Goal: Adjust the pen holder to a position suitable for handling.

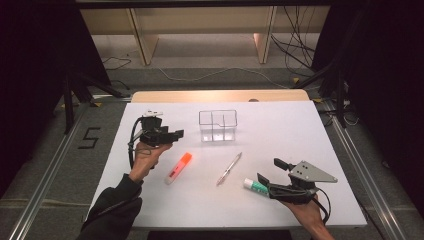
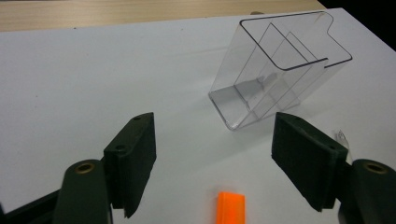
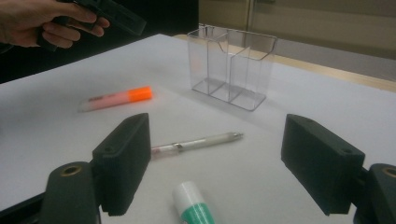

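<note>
we hold both grippers, left gripper [image 1: 175, 135] and right gripper [image 1: 267, 172], open and empty near the clear organizer [image 1: 217, 126], ready to load the highlighter [image 1: 178, 168], pen [image 1: 229, 169] and glue stick [image 1: 255, 185].

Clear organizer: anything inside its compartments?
The organizer holds nothing; through its clear walls its compartments show bare in both gripper views. Nothing covers them.

White table [image 1: 320, 150] bears clear holder [image 1: 217, 126], highlighter [image 1: 178, 168], pen [image 1: 229, 169], perhaps glue stick [image 1: 256, 186].
</note>
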`<state>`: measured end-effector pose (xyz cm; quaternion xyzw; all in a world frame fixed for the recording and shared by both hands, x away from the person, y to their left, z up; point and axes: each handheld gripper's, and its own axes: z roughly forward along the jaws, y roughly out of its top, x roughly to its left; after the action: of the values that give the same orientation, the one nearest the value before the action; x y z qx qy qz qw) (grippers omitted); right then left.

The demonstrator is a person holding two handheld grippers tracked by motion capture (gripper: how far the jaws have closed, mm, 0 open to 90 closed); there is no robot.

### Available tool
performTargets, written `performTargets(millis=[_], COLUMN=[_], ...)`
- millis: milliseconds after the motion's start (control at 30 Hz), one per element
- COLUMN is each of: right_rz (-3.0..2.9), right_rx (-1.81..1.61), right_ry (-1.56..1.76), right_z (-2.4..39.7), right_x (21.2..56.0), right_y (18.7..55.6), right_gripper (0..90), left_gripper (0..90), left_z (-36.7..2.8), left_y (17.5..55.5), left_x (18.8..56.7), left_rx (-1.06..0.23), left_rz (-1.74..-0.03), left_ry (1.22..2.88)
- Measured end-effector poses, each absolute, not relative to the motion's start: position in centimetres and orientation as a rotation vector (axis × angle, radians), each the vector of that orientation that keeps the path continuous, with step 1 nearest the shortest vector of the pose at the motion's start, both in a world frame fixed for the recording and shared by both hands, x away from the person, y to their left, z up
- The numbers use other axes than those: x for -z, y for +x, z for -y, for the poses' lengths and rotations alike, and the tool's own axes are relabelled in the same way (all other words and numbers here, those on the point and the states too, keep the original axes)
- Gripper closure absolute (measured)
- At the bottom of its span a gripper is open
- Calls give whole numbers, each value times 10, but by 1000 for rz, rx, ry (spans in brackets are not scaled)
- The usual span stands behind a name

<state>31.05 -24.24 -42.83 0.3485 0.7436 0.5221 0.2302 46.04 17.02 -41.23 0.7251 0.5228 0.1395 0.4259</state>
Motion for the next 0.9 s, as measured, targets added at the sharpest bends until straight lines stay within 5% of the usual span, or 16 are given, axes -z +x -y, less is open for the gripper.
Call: performTargets(millis=[900], right_rz=[-2030], right_rx=[-1441], right_ry=[976], right_z=[247], right_x=[428], right_y=[309], right_gripper=[251], left_gripper=[238], left_z=[-137], left_y=[432], left_x=[406], left_rx=[-282], left_rz=[-1215], left_ry=[1918])
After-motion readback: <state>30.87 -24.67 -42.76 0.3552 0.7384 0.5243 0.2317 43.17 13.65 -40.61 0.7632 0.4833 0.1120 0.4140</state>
